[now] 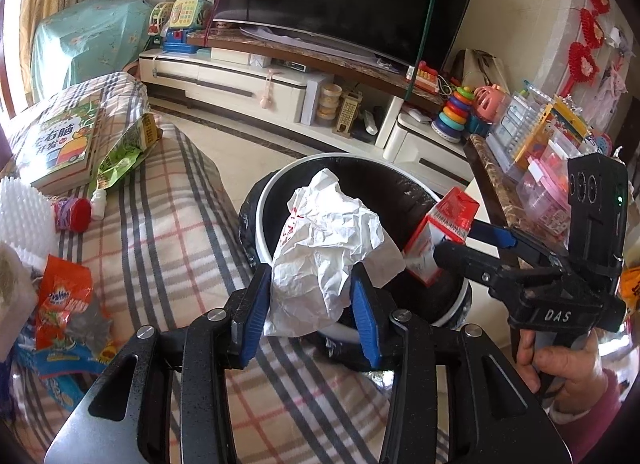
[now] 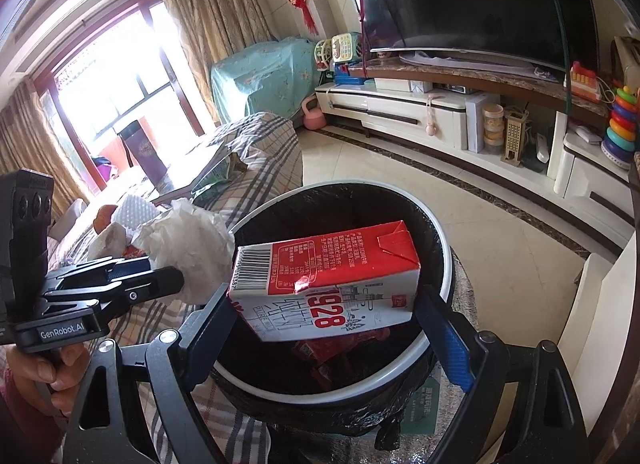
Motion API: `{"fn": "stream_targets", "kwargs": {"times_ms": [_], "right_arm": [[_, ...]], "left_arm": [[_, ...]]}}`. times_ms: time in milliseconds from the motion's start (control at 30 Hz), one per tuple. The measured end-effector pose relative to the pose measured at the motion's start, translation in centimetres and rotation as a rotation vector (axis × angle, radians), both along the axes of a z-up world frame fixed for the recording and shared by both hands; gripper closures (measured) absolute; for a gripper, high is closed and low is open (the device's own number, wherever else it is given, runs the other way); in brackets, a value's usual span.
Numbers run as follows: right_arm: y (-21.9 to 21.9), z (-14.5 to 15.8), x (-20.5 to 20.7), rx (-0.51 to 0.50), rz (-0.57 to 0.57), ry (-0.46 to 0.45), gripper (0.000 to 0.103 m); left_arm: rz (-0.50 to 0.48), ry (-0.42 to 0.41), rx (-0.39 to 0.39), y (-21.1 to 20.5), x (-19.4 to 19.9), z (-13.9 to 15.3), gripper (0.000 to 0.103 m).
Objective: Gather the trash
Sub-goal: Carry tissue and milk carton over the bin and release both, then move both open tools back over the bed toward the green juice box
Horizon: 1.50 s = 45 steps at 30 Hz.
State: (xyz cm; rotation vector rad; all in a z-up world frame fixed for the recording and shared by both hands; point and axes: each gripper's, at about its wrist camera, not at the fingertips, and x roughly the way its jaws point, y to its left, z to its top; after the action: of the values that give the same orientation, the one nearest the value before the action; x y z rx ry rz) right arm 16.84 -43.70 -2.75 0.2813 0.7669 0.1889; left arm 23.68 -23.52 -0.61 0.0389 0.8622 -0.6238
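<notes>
My left gripper [image 1: 310,304] is shut on a crumpled white paper [image 1: 324,248], its blue pads pressing on both sides. It holds the paper over the near rim of a round white-rimmed bin [image 1: 262,215] lined with a black bag. My right gripper [image 2: 324,304] stands wide, shut end to end on a red and white drink carton [image 2: 320,276]. The carton hangs tilted over the bin's [image 2: 442,236] mouth. In the left wrist view that carton [image 1: 440,223] sits at the bin's right side. The right wrist view shows the paper [image 2: 192,248] at the bin's left edge.
Red wrappers [image 2: 320,356] lie inside the bin. A plaid-covered seat [image 1: 168,248] left of it carries snack wrappers [image 1: 60,304], a small red-capped bottle [image 1: 74,213] and a book [image 1: 60,143]. A marble-topped side table [image 1: 496,179] with toy boxes stands right. A TV cabinet [image 1: 240,79] lines the far wall.
</notes>
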Motion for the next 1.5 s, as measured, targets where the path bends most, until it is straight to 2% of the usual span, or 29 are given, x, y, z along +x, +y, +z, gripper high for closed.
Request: {"fn": "stream_targets", "kwargs": {"times_ms": [33,267,333,633,800,1133,1500], "right_arm": [[0.0,-0.1,0.0,0.001,0.003,0.005,0.012],[-0.5,-0.3,-0.4,0.018,-0.008,0.005,0.012],[-0.5,-0.3,-0.6,0.023,-0.012,0.006,0.012],[1.1,0.8,-2.2,0.052,0.000,-0.026,0.012],[3.6,1.1,-3.0,0.076,0.032,-0.039,0.009],[9.1,0.7,-3.3,0.099,0.127,-0.026,0.009],[14.2,0.0,-3.7,0.103,0.210,-0.006,0.009]], "left_arm": [[0.002,0.004,0.002,-0.1,0.1,0.0,0.053],[0.013,-0.003,0.010,0.0,0.0,-0.2,0.044],[0.025,-0.002,0.011,0.4,-0.2,-0.3,0.039],[0.080,0.013,-0.011,3.5,-2.5,-1.0,0.038],[0.130,0.029,-0.022,6.3,-4.2,-1.8,0.038],[0.259,0.056,-0.052,13.0,-6.7,-3.1,0.038],[0.356,0.074,-0.062,18.4,-8.8,-4.3,0.038]]}}
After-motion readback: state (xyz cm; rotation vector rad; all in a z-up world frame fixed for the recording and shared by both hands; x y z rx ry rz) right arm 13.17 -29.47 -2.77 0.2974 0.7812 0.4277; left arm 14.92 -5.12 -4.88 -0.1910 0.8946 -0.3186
